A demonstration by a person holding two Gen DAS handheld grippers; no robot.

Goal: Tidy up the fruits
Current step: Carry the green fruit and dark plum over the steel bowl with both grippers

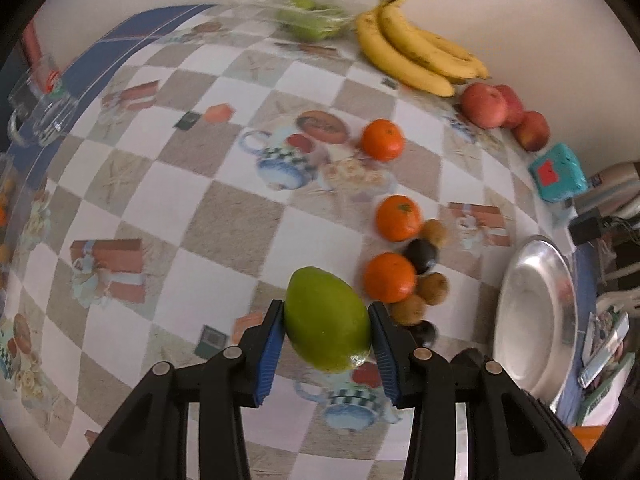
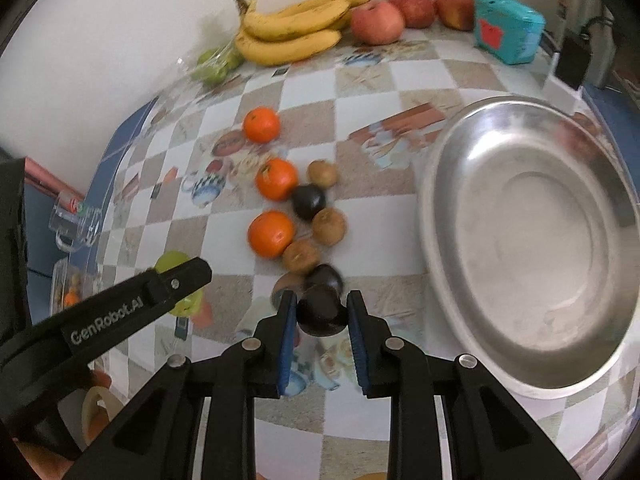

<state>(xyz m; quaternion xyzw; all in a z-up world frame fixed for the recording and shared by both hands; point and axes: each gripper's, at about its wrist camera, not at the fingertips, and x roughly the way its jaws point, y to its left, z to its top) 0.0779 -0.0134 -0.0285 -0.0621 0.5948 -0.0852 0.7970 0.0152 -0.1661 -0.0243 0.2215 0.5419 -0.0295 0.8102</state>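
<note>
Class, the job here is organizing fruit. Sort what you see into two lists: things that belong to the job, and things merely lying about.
Belongs to the job:
green mango in left gripper
dark fruit in right gripper
oranges
kiwis
bananas
apples
steel bowl

Lying about:
glass mug
teal box

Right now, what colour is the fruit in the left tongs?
Green: the mango held in the left tongs. Clearest in the left wrist view.

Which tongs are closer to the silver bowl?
Right. The right tongs, holding a dark fruit, sit beside the silver bowl; the left tongs, gripping a green mango, are farther left.
</note>
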